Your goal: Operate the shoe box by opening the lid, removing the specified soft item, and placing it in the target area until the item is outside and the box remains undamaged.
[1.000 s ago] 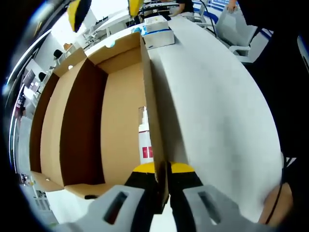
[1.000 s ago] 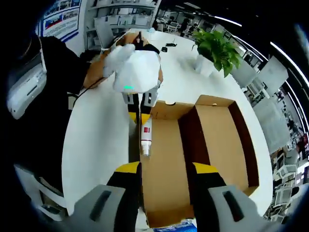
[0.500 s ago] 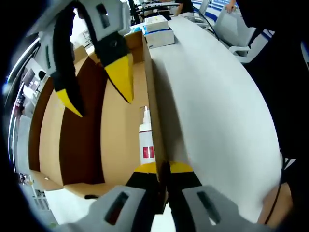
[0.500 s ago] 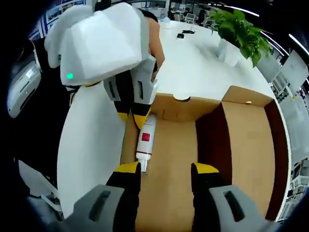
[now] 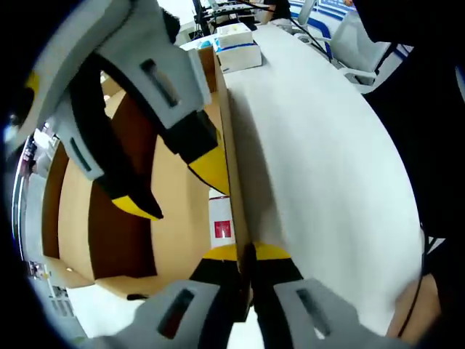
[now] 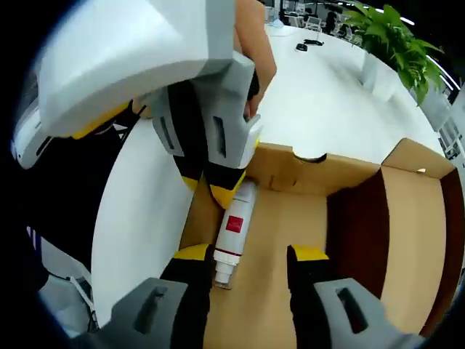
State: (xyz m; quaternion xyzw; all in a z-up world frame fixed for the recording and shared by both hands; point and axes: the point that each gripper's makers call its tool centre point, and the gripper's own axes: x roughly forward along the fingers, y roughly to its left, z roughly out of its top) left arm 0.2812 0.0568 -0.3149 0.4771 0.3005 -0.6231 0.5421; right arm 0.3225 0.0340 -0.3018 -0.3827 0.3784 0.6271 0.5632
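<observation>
As the shoe box [image 6: 407, 240] gapes, a bottle [image 6: 234, 229] lies inside.

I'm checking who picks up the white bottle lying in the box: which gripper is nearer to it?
Right. The right gripper hangs open just above the white bottle, its neck beside one jaw. The left gripper is clamped on the box wall alongside the bottle.

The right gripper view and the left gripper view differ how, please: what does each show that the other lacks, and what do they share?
Right gripper view alone: the plant, a person's hand, and the right claw open around the bottle's cap. Left gripper view alone: tissue boxes and the left claw shut on the box wall. Both show the open box, bottle and white table.
</observation>
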